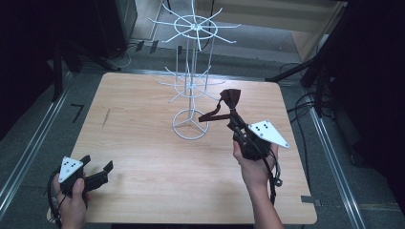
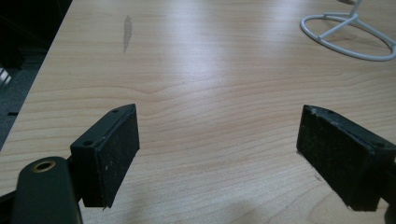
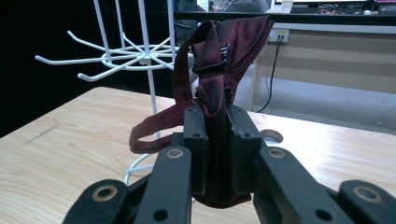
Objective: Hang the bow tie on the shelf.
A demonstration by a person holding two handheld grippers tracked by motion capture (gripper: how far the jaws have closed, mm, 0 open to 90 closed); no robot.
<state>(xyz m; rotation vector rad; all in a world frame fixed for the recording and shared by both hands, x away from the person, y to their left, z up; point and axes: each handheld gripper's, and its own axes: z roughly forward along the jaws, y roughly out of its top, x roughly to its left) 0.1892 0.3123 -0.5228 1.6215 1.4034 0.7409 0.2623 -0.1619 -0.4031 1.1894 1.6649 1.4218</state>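
A dark red bow tie (image 1: 228,101) with a strap is held up above the table, just right of the white wire hanger stand (image 1: 191,71). My right gripper (image 1: 235,123) is shut on the bow tie; in the right gripper view the fabric (image 3: 219,60) rises from between the closed jaws, its strap looping down to the left. The stand's lower ring of prongs (image 3: 116,56) lies behind it. My left gripper (image 1: 98,171) rests open at the table's near left corner. In the left gripper view its pads (image 2: 114,149) stand wide apart over bare wood.
The stand's round wire base (image 1: 191,124) sits at mid-table and shows too in the left gripper view (image 2: 348,39). A dark streak (image 1: 106,117) marks the wooden table (image 1: 143,157) on the left. Black stands and cables surround the table.
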